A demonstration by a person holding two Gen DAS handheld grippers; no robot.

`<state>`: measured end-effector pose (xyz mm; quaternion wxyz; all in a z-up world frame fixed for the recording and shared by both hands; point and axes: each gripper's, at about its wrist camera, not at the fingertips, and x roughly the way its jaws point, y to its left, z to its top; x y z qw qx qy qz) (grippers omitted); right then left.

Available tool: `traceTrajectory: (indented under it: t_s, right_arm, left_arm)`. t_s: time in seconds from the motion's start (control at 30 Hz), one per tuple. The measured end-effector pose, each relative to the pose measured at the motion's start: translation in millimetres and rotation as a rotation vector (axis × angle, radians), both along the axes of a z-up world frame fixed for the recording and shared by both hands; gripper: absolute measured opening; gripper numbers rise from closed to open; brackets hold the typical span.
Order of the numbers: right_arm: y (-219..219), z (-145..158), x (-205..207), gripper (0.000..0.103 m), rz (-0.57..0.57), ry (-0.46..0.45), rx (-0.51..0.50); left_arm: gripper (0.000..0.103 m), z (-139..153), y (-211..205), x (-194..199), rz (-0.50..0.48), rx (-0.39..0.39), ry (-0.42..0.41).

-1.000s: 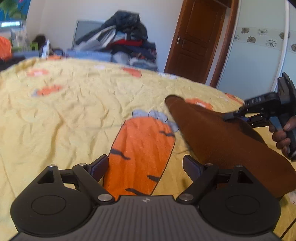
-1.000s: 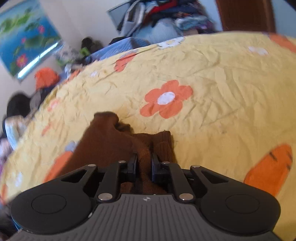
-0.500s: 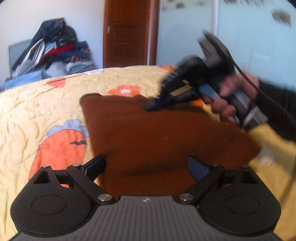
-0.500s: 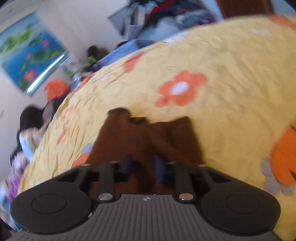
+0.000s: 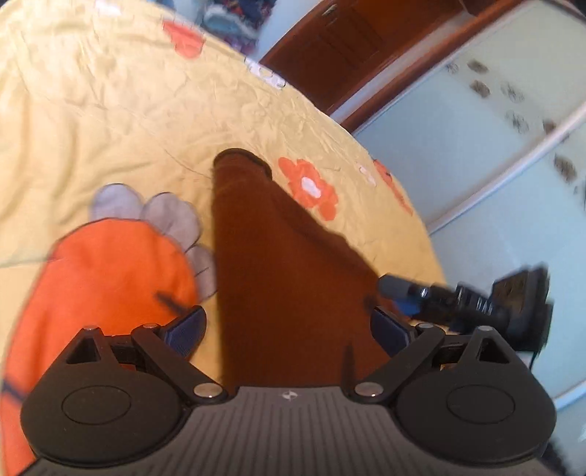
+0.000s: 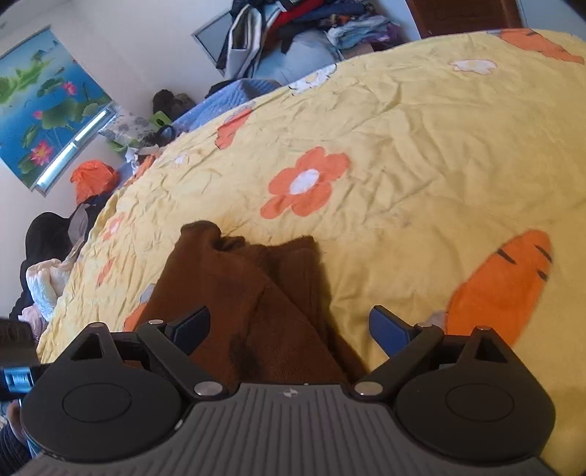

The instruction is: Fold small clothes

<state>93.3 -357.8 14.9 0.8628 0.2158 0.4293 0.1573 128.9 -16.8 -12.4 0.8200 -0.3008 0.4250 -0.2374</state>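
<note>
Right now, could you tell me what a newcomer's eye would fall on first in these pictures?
The brown garment lies along the middle of the yellow bedspread, between big orange carrot and flower prints. The right tool hangs over its near end, jaws opening and nothing pinched between them. Behind the bed a heap of clothes is stacked against the wall.

R gripper [image 6: 289, 326] opening, let go brown garment [image 6: 234, 293]; L gripper [image 5: 287, 326] swung over it.

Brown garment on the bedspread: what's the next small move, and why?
Probably ease the left gripper down and close it on the near edge of the brown garment. Its jaws stand wide astride the cloth, while the right gripper jaws are opening, cloth loose between them.
</note>
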Motion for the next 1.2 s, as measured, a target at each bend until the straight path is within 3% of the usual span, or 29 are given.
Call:
traceTrajectory:
  t_s: [0.03,0.07,0.1,0.13,0.17,0.33,0.47,0.57,0.63,0.67,0.7,0.77,0.8,0.83,1.0,1.03,1.1,1.17,1.2]
  right_arm:
    - [-0.4,-1.2,4.0,0.087,-0.001,0.007,0.024]
    - [-1.4,-1.1,6.8,0.076,0.001,0.013,0.048]
    - [0.4,-3.6,10.7,0.064,0.019,0.033,0.068]
    - [3.8,-6.5,13.1,0.041,0.032,0.053,0.057]
    - [7.4,-6.6,12.7,0.037,0.044,0.04,0.032]
    - [9.0,1.9,6.6,0.03,0.06,0.004,0.083]
    - [31.8,24.7,11.5,0.028,0.129,-0.063,0.113]
    - [53.5,37.7,25.7,0.028,0.163,-0.114,0.111]
    - [62.3,35.8,37.5,0.038,0.133,-0.098,0.076]
    - [62.3,31.9,42.6,0.065,0.096,-0.072,0.06]
    - [60.1,29.9,43.1,0.084,0.057,-0.053,0.051]
    - [51.1,27.6,30.0,0.086,0.023,-0.052,0.059]
    - [44.8,28.8,19.4,0.087,0.029,-0.052,0.077]
    - [37.3,30.0,6.0,0.088,0.03,-0.058,0.095]
    - [2.2,22.8,-69.6,0.091,-0.002,-0.015,0.141]
    - [-1.5,18.0,-80.9,0.091,-0.001,0.01,0.166]
    - [0.1,7.3,-94.7,0.089,0.009,0.058,0.219]
    - [11.3,-5.7,-101.1,0.082,0.023,0.098,0.243]
    - [16.7,-8.8,-102.8,0.072,0.022,0.086,0.255]
  left_arm:
    - [0.095,-2.4,-0.6,8.7,0.004,-0.024,0.017]
    - [0.09,-4.6,-1.7,16.2,0.009,-0.042,0.033]
    - [0.065,-7.4,-4.4,22.9,0.008,-0.047,0.059]
    - [0.029,-9.7,-7.4,26.9,0.01,-0.022,0.089]
    - [0.022,-11.2,-10.0,30.3,0.012,0.01,0.095]
    - [0.016,-3.9,-6.9,11.9,0.039,0.072,0.005]
    - [0.015,11.4,11.2,1.7,0.077,0.075,-0.028]
    - [0.015,27.3,19.1,-5.7,0.127,0.144,-0.131]
    - [0.019,32.2,19.2,-11.4,0.141,0.24,-0.196]
    - [0.02,31.3,17.5,-15.1,0.149,0.293,-0.215]
    - [0.025,30.2,17.5,-22.7,0.161,0.333,-0.221]
    - [0.046,25.3,21.3,-41.7,0.2,0.357,-0.198]
    - [0.07,22.3,25.3,-54.5,0.214,0.335,-0.195]
    - [0.083,18.8,32.0,-69.4,0.224,0.291,-0.19]
    - [0.084,-0.7,44.6,-118.1,0.113,0.05,-0.064]
    - [0.083,-4.3,43.2,-123.6,0.097,0.018,-0.061]
    - [0.082,-4.7,37.8,-127.8,0.079,0.028,-0.081]
    - [0.063,-4.3,35.9,-119.9,0.088,0.042,-0.055]
    - [0.037,-6.3,35.6,-113.6,0.086,0.049,-0.018]
